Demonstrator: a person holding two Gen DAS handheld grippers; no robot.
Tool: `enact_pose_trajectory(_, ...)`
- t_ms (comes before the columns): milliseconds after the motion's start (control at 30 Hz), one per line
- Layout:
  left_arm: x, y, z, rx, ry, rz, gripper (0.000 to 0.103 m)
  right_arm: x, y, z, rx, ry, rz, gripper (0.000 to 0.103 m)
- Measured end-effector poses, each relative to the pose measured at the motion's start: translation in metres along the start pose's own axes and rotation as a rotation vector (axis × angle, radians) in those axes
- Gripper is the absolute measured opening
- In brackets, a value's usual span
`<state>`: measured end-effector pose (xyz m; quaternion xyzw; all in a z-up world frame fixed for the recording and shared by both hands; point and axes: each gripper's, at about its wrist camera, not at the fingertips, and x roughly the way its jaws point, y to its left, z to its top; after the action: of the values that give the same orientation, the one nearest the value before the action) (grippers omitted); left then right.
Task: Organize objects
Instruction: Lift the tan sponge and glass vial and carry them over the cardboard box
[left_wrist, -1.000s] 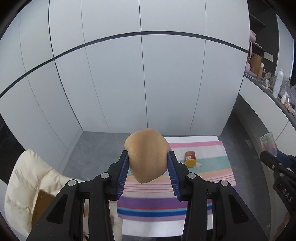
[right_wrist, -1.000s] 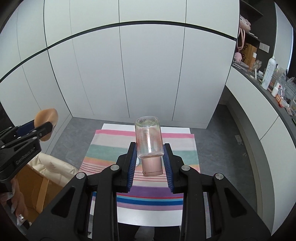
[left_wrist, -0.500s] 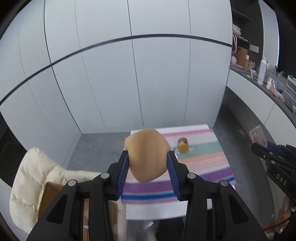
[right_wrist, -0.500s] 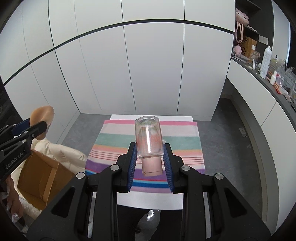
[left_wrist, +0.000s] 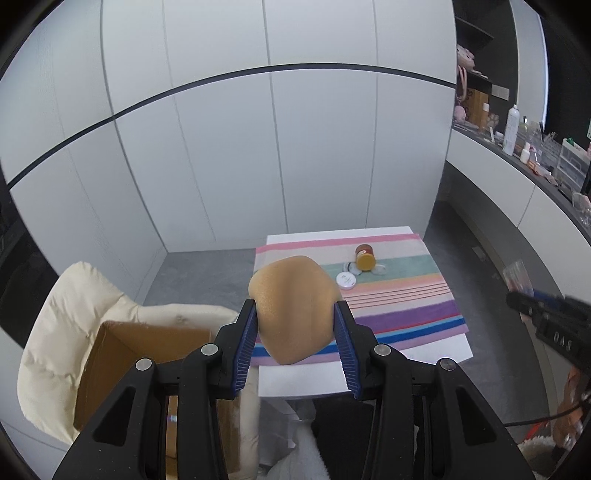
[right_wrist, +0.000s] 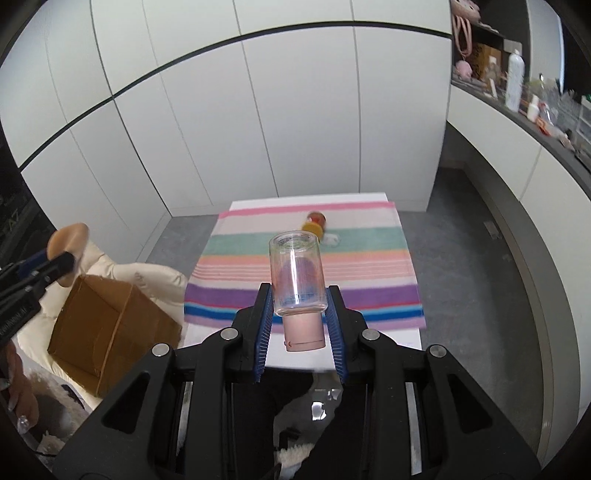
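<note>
The left gripper pinches a tan, rounded makeup sponge, and the right gripper pinches a clear plastic bottle with a pink cap; both are carried in the air, probably bound for the open brown cardboard box on the cream padded chair. On the striped cloth covering the small white table lie a yellow-lidded jar and a round white tin, and nothing blocks the box.

The open cardboard box is unobstructed from above; the striped cloth's near half lies bare.
</note>
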<state>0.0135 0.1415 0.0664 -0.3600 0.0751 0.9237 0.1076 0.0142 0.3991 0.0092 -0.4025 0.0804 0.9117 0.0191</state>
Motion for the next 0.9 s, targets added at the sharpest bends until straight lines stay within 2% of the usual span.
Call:
enact_pose_trajectory(167,-0.009,0.008,-0.028,-0.04,-0.005,0.026,0.042,-0.005,-0.002,-0.047,0.017,0.05,-0.018,0.029)
enact_pose_trajectory(367,-0.01,0.012,-0.057,-0.052,0.051,0.016,0.042,0.0,-0.009,-0.092,0.037,0.159,0.012,0.029)
enact_pose_trajectory(467,-0.013,0.009,-0.064,-0.031,0.037,0.042,0.042,0.002,-0.015,-0.097,0.049,0.168,0.002,0.029)
enact_pose_trajectory(633,-0.009,0.012,-0.067,-0.031,0.053,0.036,0.042,-0.002,-0.015,-0.091,0.043,0.136,-0.027,0.029)
enact_pose_trajectory(900,-0.001,0.023,-0.071,-0.032,0.073,0.058,0.042,0.012,-0.005,-0.09,0.034,0.169,-0.027,0.029)
